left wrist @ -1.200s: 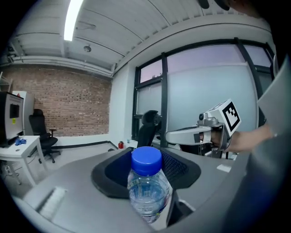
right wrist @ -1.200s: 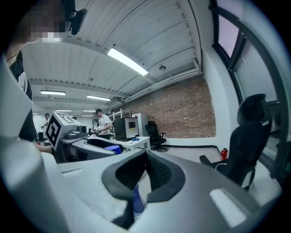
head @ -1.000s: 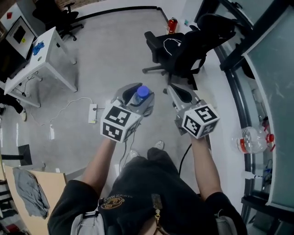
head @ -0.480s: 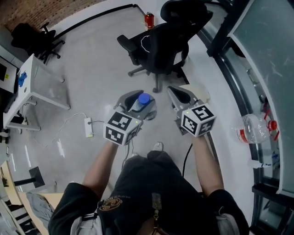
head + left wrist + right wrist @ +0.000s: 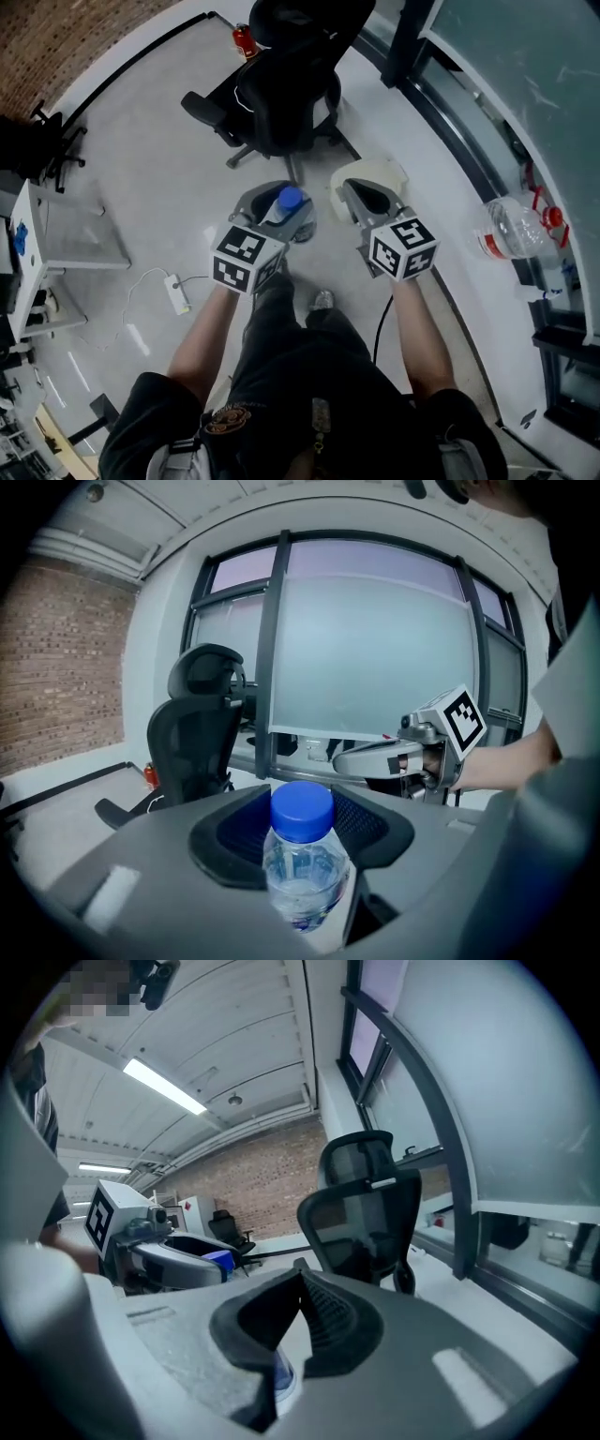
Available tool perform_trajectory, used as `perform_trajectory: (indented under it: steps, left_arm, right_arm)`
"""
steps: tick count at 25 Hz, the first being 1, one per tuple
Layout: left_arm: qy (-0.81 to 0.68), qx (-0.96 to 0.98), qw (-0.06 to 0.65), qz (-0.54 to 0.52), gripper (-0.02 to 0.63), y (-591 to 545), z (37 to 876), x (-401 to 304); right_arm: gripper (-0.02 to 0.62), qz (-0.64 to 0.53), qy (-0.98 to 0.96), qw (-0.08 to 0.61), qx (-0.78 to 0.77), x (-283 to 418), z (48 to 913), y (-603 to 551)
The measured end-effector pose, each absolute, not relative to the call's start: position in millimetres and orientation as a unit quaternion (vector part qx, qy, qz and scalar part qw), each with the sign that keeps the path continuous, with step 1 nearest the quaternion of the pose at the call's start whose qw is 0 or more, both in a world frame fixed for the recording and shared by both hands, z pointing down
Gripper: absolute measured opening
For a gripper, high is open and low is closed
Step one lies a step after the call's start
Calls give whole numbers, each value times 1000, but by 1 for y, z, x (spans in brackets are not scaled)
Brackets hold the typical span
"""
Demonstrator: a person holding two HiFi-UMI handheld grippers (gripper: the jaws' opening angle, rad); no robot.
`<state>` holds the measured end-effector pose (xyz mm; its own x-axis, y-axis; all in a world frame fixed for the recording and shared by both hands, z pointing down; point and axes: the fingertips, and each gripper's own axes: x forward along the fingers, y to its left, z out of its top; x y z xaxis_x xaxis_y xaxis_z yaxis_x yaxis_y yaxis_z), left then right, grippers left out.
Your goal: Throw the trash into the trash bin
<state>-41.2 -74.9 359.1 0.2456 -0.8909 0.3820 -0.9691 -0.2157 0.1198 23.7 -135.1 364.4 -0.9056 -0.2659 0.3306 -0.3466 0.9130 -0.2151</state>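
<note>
left gripper [image 5: 277,197] clenched on a clear water bottle [image 5: 302,869] with blue cap, upright between the jaws, held above the floor. right gripper [image 5: 357,190] with jaws pressed together at the tips, near a pale round bin [image 5: 380,170] beside a black office chair [image 5: 281,84].

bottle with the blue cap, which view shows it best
The left gripper view: the bottle sits close up between the jaws of the left gripper, cap and clear body plain. The head view gives mostly its cap from above; the right gripper view only a small blue bit at left.
</note>
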Motion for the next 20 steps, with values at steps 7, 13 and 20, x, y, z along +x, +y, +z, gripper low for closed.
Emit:
perform_trajectory:
  steps: [7, 13, 20]
  left_arm:
    - [-530, 821, 164, 136, 209, -121, 387, -59]
    - [-488, 836, 178, 176, 209, -62, 353, -108]
    - [-437, 856, 201, 188, 209, -92, 434, -114]
  right_arm:
    - [2, 155, -941, 170, 247, 13, 402, -168]
    - [2, 196, -917, 184, 295, -25, 377, -94]
    - [2, 205, -885, 239, 342, -25, 484, -106]
